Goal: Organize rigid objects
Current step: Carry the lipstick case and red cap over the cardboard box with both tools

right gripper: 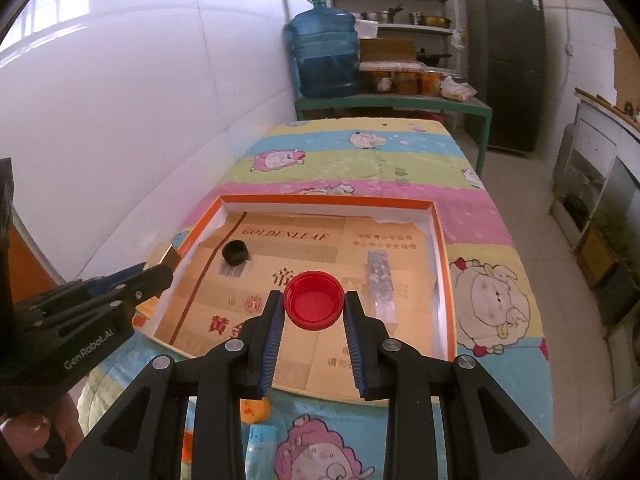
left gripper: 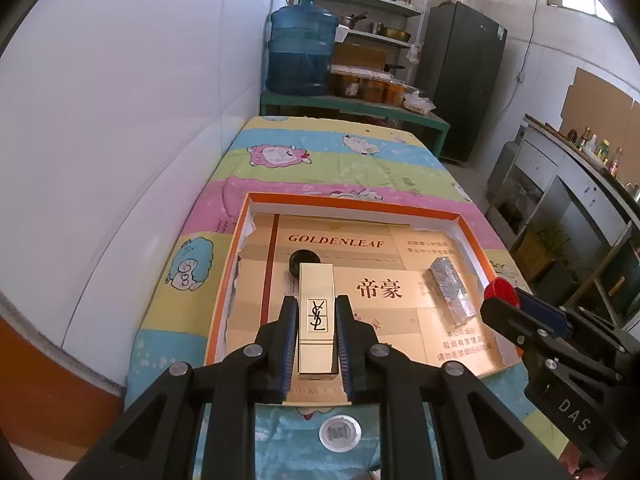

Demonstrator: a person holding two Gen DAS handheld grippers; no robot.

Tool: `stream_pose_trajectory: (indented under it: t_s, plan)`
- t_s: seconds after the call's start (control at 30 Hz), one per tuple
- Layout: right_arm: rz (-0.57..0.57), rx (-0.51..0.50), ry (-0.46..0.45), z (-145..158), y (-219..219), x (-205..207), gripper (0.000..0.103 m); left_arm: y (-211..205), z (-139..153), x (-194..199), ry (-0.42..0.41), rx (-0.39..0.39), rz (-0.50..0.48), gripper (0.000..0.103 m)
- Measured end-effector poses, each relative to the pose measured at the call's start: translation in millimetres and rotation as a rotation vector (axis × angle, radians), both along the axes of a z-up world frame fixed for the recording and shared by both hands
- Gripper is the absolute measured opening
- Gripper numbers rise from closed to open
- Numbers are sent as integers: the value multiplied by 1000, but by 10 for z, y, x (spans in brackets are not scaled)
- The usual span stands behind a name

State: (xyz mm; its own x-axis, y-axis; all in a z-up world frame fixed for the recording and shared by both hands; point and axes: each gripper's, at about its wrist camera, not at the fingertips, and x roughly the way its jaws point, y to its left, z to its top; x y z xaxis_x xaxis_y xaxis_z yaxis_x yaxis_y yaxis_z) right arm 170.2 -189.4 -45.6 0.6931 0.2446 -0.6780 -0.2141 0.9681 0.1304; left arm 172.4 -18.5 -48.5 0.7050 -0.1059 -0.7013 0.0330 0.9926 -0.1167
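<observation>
Gold lipstick case [left gripper: 316, 316] clamped in left gripper [left gripper: 317, 336], red cap [right gripper: 314, 300] in right gripper [right gripper: 314, 312], both over orange box's [left gripper: 352, 201] near half. Carry step; next: lower, release w/ care.

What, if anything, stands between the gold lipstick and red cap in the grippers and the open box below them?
Nothing visible does. The left gripper holds the lipstick and the right gripper the cap above the box, whose floor holds only a black cap and a silvery stick, with bare space between.
</observation>
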Motion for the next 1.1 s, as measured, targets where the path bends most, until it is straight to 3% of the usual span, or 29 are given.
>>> stream_pose_trajectory:
  t_s: [0.57, 1.1]
  plan:
    - [30, 11, 50, -266, 73, 396, 31, 86, -362, 417, 98, -2, 37, 19]
    - [33, 13, 89, -502, 64, 647, 31, 138, -558, 630, 125, 25, 60, 19]
